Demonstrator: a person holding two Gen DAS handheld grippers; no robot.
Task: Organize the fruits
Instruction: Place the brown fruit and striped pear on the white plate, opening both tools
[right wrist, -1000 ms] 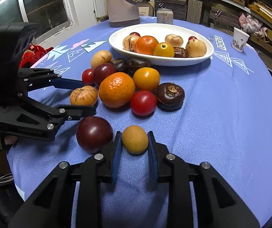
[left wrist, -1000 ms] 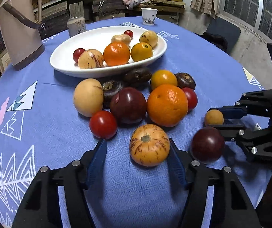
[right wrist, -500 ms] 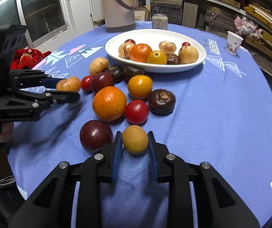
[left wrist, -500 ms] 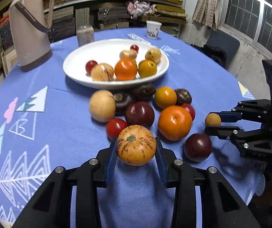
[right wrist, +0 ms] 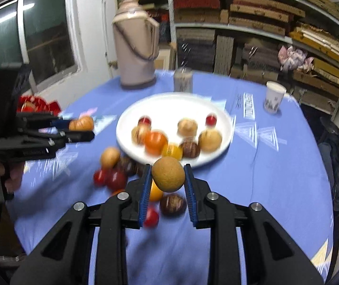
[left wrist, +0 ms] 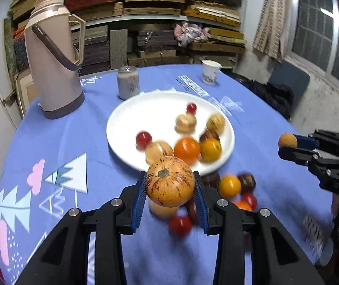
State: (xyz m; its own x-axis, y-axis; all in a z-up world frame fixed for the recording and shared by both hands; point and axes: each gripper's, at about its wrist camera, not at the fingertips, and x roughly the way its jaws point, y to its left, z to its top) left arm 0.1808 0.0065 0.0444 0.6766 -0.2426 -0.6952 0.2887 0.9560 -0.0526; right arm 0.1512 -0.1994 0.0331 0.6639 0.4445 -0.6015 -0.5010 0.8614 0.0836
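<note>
Left gripper (left wrist: 170, 185) clamps the striped orange round fruit (left wrist: 170, 181), right gripper (right wrist: 168, 177) the small tan round fruit (right wrist: 168, 174), both clear of the blue tablecloth (left wrist: 50, 142), likely bound for the white oval plate's (left wrist: 126, 118) near rim.

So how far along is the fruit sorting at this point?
Roughly halfway. Done: about eight fruits lie on the white plate. In hand: the left gripper clamps a striped orange fruit and the right gripper a small tan fruit, both lifted off the cloth. Left: a cluster of loose fruits on the blue tablecloth before the plate.
</note>
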